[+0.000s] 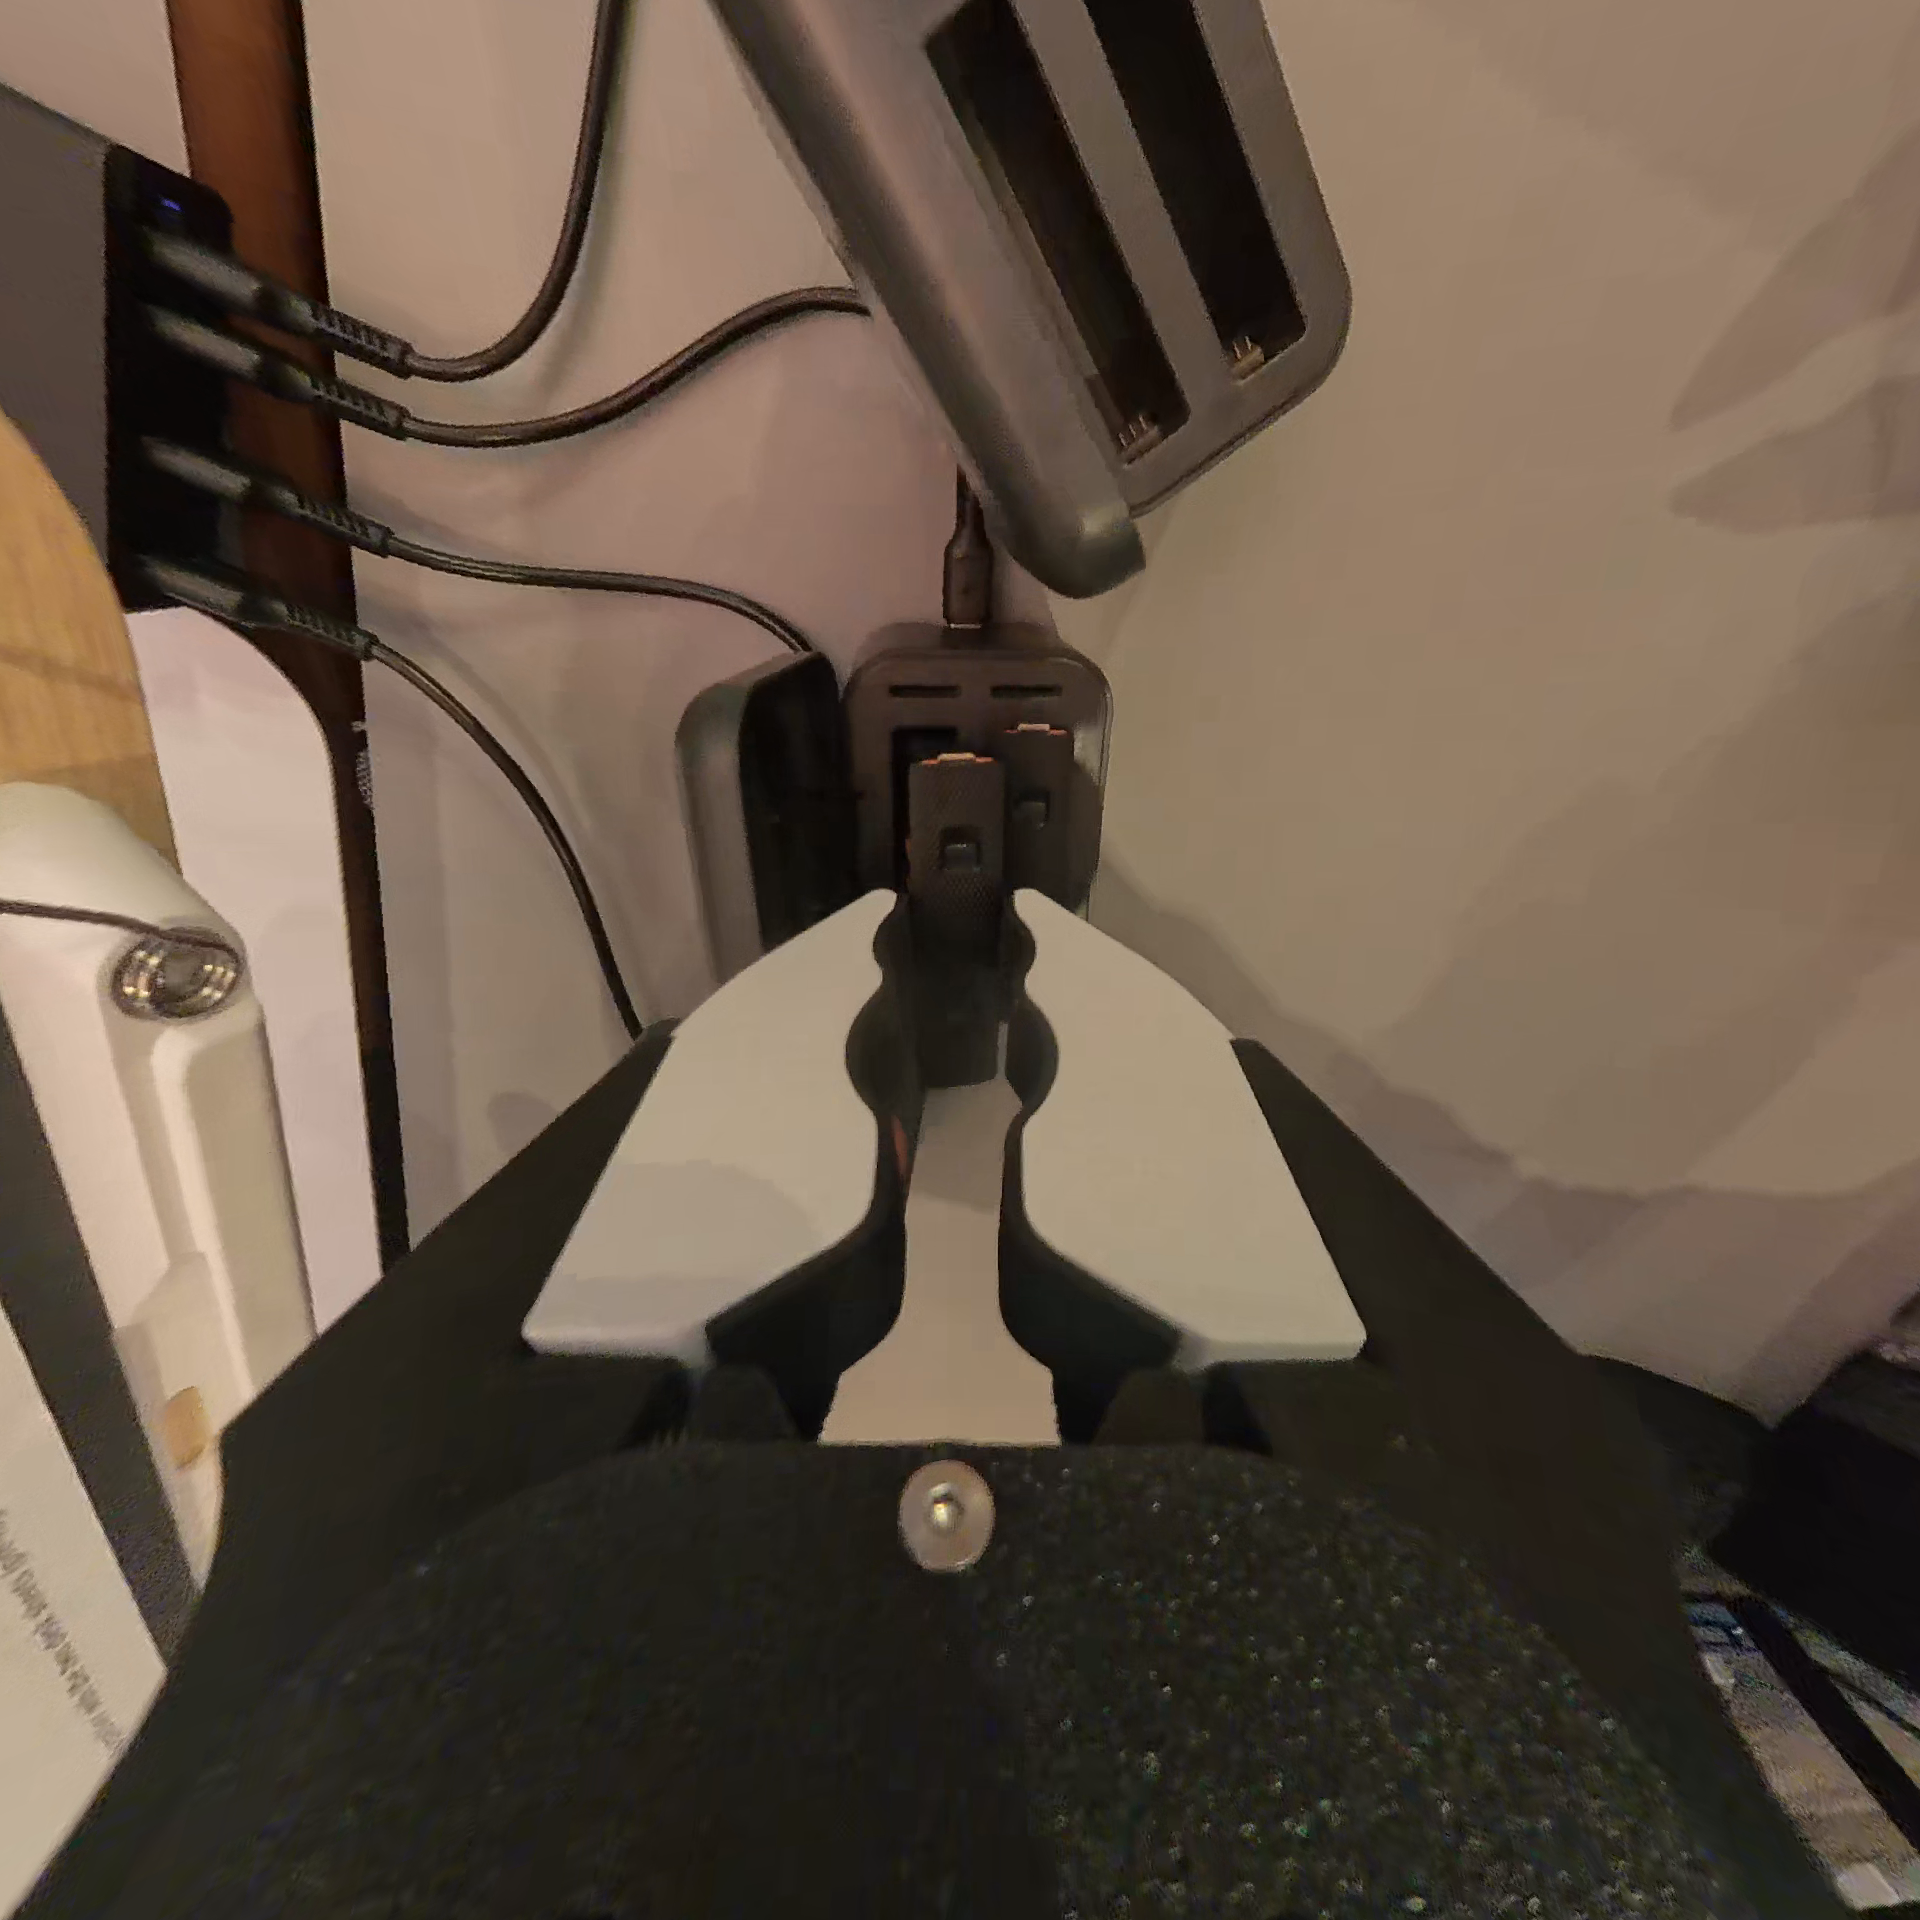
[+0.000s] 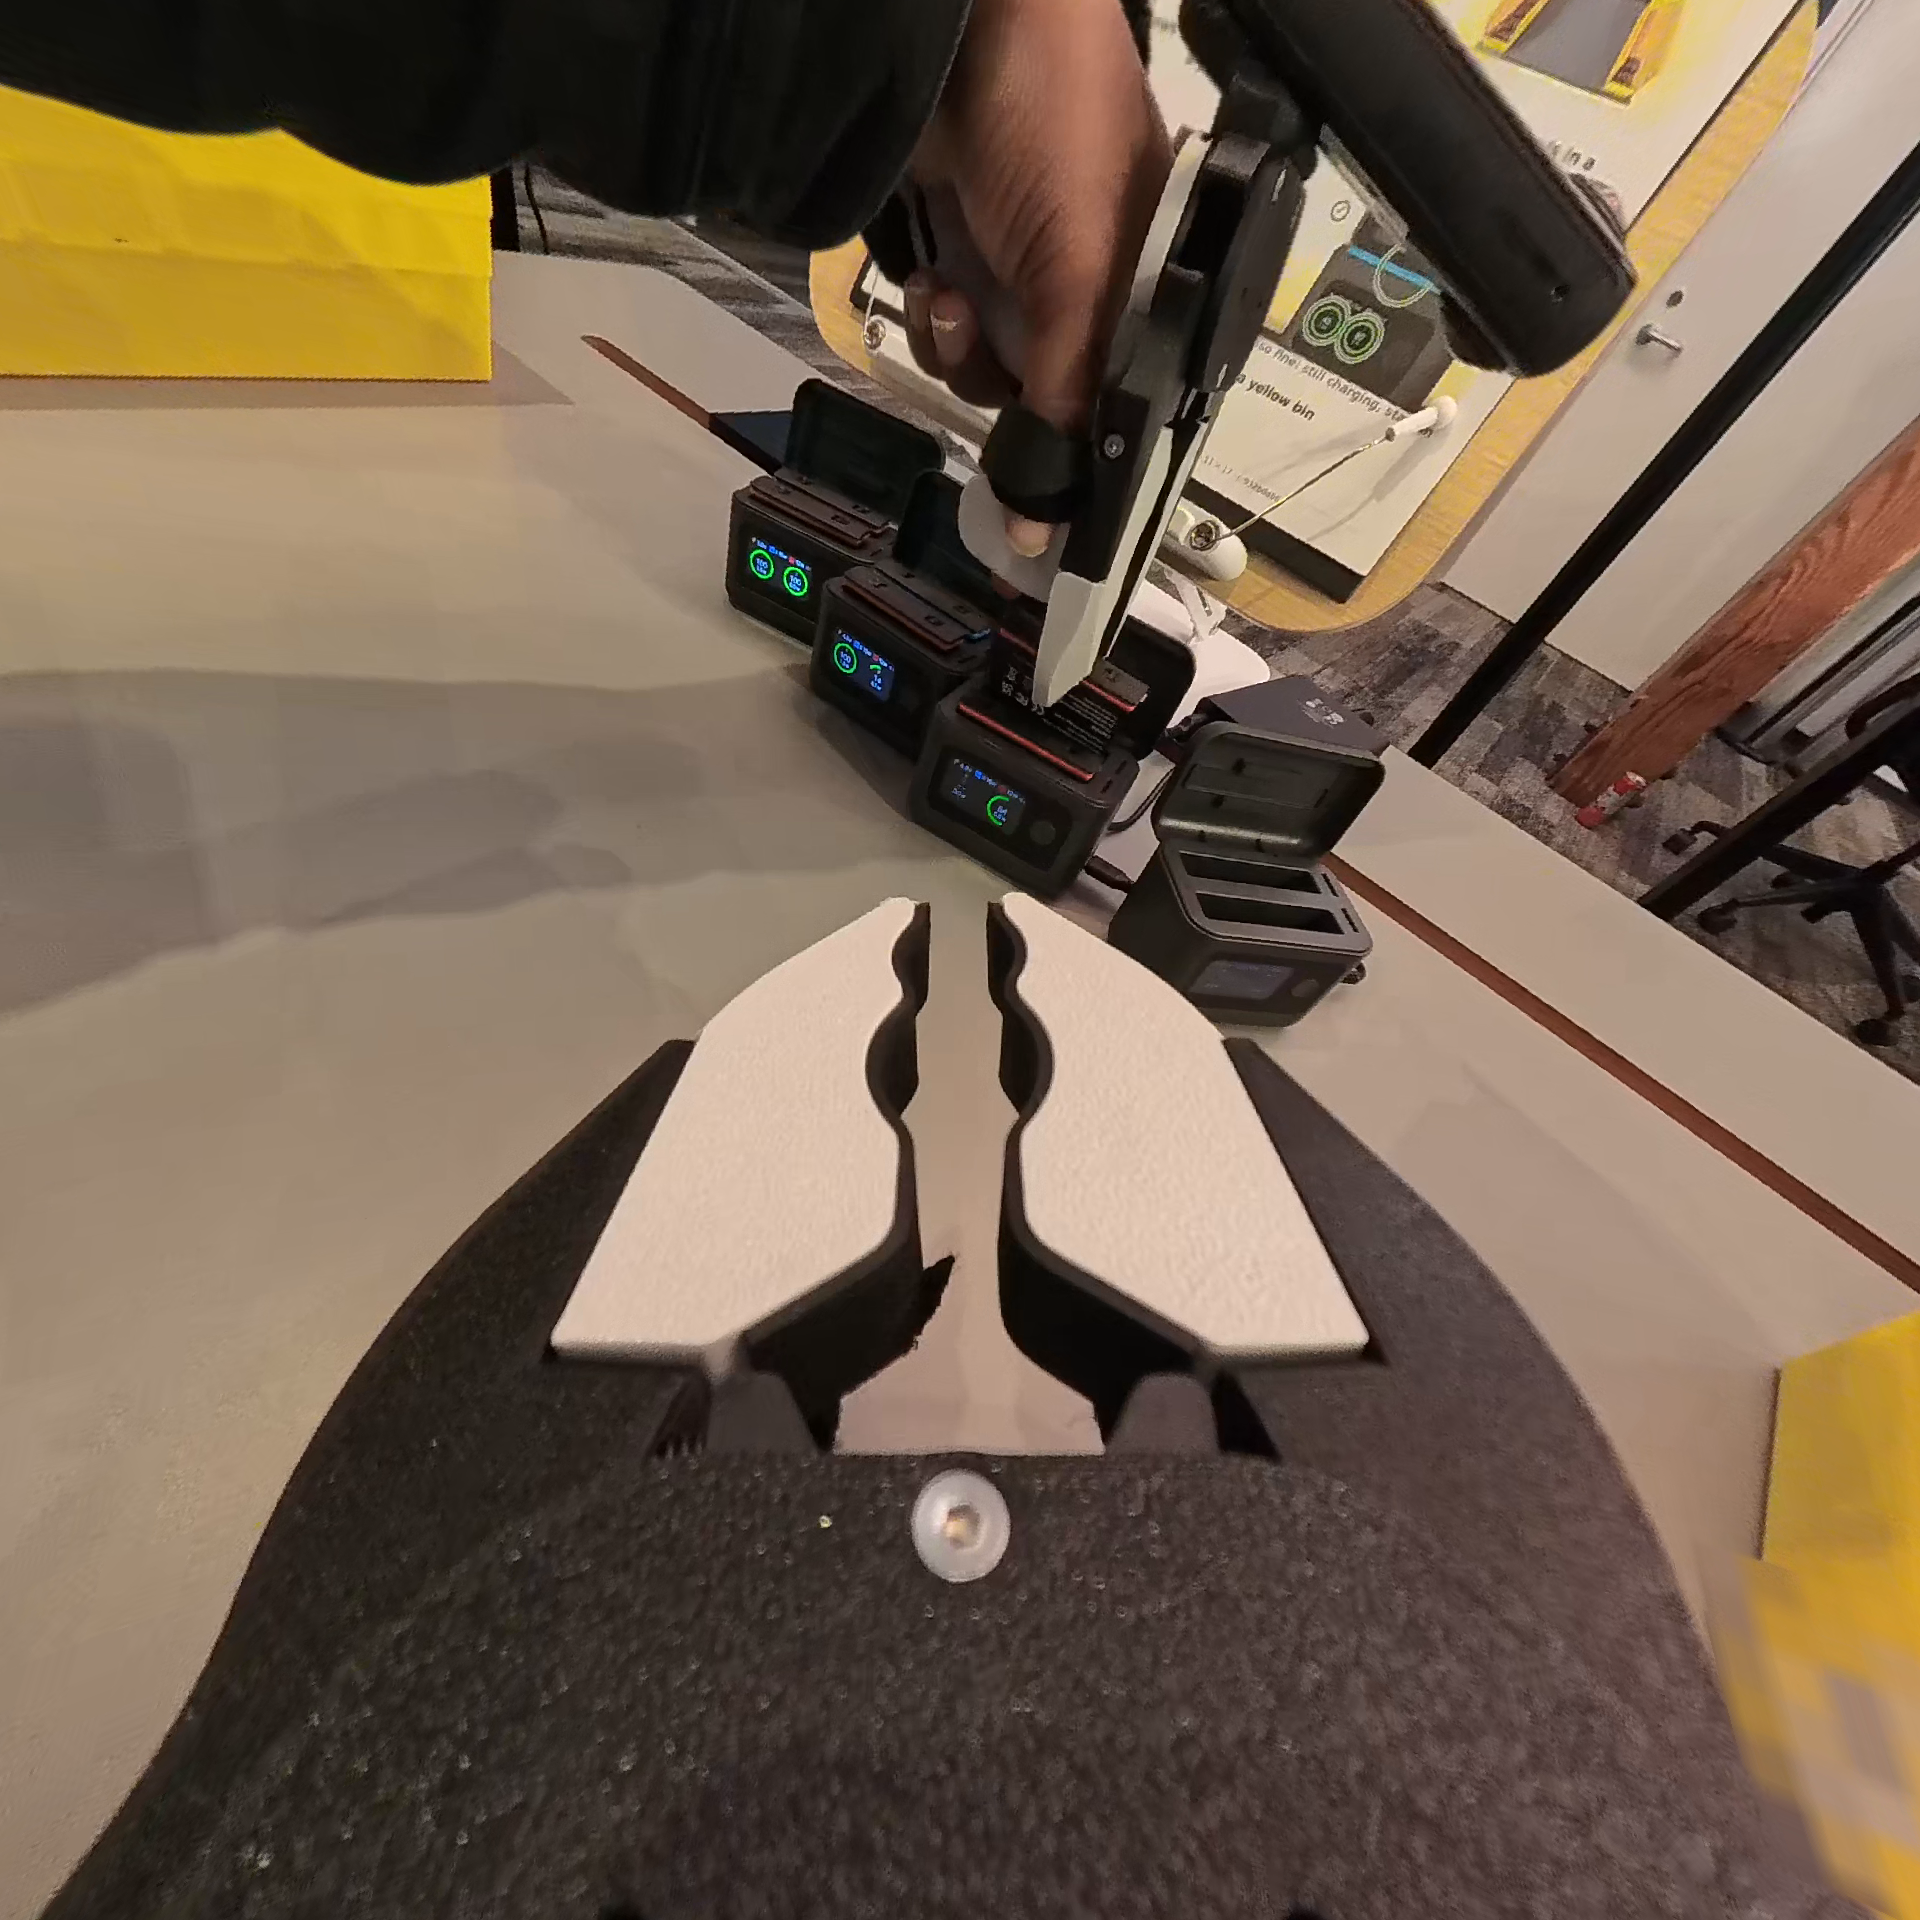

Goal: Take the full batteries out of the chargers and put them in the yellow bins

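In the left wrist view my left gripper [image 1: 954, 906] is shut on a black battery [image 1: 954, 821], held just above a dark charger [image 1: 1081, 727]. A second battery [image 1: 1035, 764] sits in the charger's other slot. In the right wrist view the left gripper [image 2: 1070, 686] points down at the third charger [image 2: 1029, 800] in a row, with the battery [image 2: 1086, 717] between its tips. Two more chargers [image 2: 774, 566] [image 2: 873, 655] hold batteries and show lit screens. My right gripper [image 2: 956, 920] is empty, slightly open, above the table. Yellow bins stand at the far left [image 2: 239, 260] and near right [image 2: 1849, 1507].
An empty charger [image 2: 1247, 914] with its lid up stands right of the row; it also shows in the left wrist view [image 1: 1091, 260]. Cables [image 1: 468, 561] run to a black hub [image 1: 156, 395]. A person's hand [image 2: 1029, 239] holds the left gripper. The white table [image 2: 416, 779] has an edge at right. The tips of one gripper are about 20 centimetres away from the tips of the other.
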A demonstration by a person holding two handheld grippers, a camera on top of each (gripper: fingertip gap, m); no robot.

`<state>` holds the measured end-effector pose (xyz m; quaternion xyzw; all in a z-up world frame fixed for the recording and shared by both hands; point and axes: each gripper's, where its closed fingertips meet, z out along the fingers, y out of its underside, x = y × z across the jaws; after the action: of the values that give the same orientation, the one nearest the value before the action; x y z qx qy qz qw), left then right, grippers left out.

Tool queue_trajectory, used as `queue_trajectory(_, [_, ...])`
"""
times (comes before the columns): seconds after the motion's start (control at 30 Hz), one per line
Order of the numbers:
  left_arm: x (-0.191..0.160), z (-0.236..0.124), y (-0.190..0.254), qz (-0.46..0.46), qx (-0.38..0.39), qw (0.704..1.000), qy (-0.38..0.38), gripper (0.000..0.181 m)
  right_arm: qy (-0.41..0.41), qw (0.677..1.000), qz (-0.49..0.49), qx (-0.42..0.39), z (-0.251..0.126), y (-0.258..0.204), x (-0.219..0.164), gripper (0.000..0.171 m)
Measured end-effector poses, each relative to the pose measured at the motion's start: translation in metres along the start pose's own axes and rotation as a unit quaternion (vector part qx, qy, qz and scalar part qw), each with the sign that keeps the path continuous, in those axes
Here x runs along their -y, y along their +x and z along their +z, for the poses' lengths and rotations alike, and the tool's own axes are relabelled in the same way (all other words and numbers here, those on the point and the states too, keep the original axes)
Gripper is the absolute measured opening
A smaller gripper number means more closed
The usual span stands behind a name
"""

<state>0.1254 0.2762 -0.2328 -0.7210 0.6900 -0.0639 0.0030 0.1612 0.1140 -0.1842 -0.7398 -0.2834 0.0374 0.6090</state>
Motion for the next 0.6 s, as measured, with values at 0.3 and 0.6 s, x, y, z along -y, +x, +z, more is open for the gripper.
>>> queue_trajectory(0.3, [-0.0006,0.0014,-0.0002,0.012,0.012,1.0,0.016,0.015,-0.001,1.0,-0.002,0.001,0.0001,-0.0007,-0.0006,0.01])
queue_trajectory(0.6, [-0.0014,0.0011,0.0004,0.041,0.053,0.998,0.004,0.018,-0.004,1.0,-0.005,0.001,0.0002,-0.001,-0.0014,0.01])
